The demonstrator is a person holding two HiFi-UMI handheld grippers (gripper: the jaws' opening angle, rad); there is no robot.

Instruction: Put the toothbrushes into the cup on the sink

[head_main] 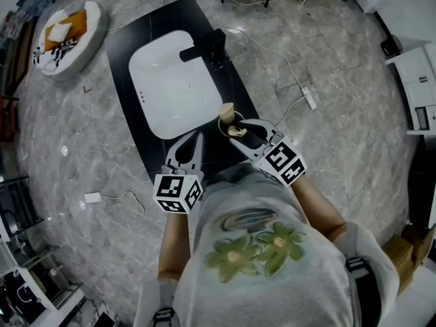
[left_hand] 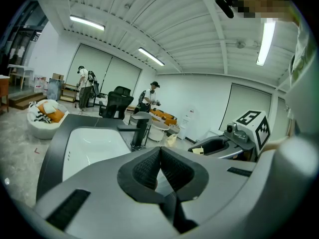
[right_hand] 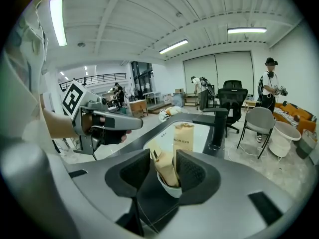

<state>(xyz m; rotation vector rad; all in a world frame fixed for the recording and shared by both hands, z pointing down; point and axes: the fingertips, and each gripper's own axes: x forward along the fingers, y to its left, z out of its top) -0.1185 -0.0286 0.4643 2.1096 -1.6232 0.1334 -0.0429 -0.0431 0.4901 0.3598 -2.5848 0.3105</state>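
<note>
A white cup [head_main: 229, 122] stands on the black counter [head_main: 129, 46] to the right of the white basin [head_main: 174, 80]. Brown paper toothbrush packs [right_hand: 183, 138] stand upright in the cup [right_hand: 170, 187]. My right gripper [right_hand: 163, 171] is open just over the cup, with one pack [right_hand: 164, 166] rising between its pads and a gap on the left side. In the head view this gripper [head_main: 240, 129] hangs at the cup's near edge. My left gripper [left_hand: 160, 168] is shut and empty, hovering at the counter's front edge [head_main: 191, 142] beside the basin [left_hand: 94, 146].
A black faucet [head_main: 211, 46] stands behind the basin. A round cushioned bed [head_main: 68, 29] lies on the floor at far left. A power strip [head_main: 308, 98] with its cable lies on the floor to the right. Chairs [right_hand: 261, 123] and people stand in the background.
</note>
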